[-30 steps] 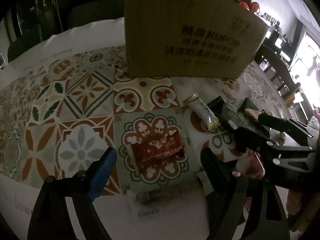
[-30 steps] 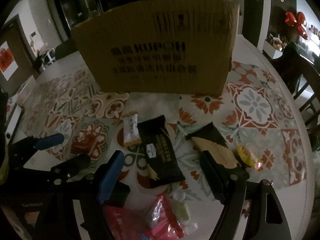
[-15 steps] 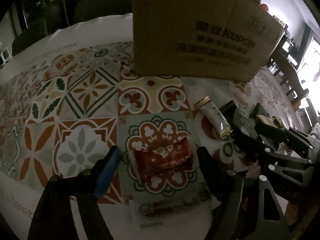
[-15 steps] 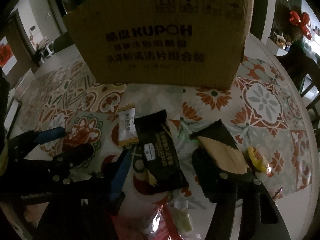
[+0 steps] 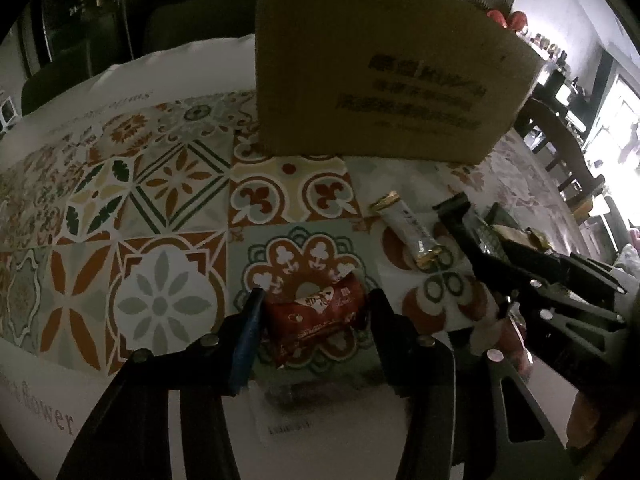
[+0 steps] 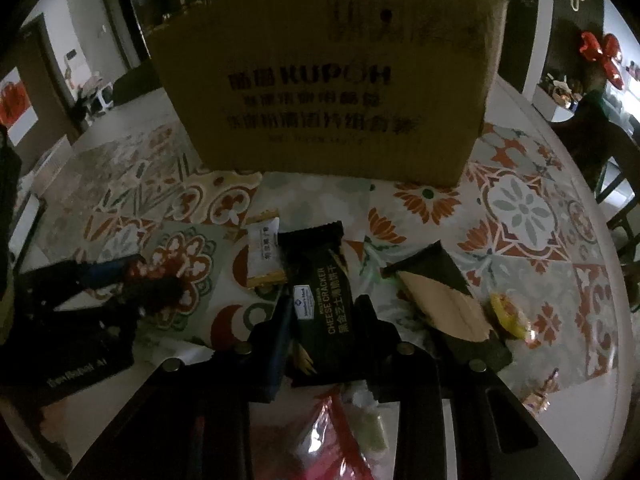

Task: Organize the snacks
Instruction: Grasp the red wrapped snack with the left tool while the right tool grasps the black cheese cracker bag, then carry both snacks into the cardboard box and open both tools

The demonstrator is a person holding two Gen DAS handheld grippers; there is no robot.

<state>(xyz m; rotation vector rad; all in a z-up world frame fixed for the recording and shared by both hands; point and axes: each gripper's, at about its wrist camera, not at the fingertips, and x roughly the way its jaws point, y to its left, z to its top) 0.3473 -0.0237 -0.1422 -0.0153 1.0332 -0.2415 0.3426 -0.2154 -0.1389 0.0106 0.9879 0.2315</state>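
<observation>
My left gripper [image 5: 316, 304] has closed its fingers against both sides of a red snack packet [image 5: 316, 316] lying on the patterned tablecloth. My right gripper [image 6: 322, 308] has closed on a black cheese cracker packet [image 6: 324, 296] on the table. A white and gold bar [image 6: 264, 252] lies just left of the black packet; it also shows in the left wrist view [image 5: 408, 228]. A large cardboard box [image 6: 328, 96] stands behind the snacks, also in the left wrist view [image 5: 380, 80].
A second black packet with a tan wafer picture [image 6: 444, 304] and a small yellow candy [image 6: 510, 314] lie to the right. A red and clear bag [image 6: 340, 432] lies below the right gripper. A clear sachet [image 5: 304, 392] lies near the table's front edge. Chairs [image 5: 560, 152] stand at the right.
Both grippers moved forward and down and narrowed their fingers: the left onto the red packet, the right onto the black cracker packet. The snacks have stayed on the table.
</observation>
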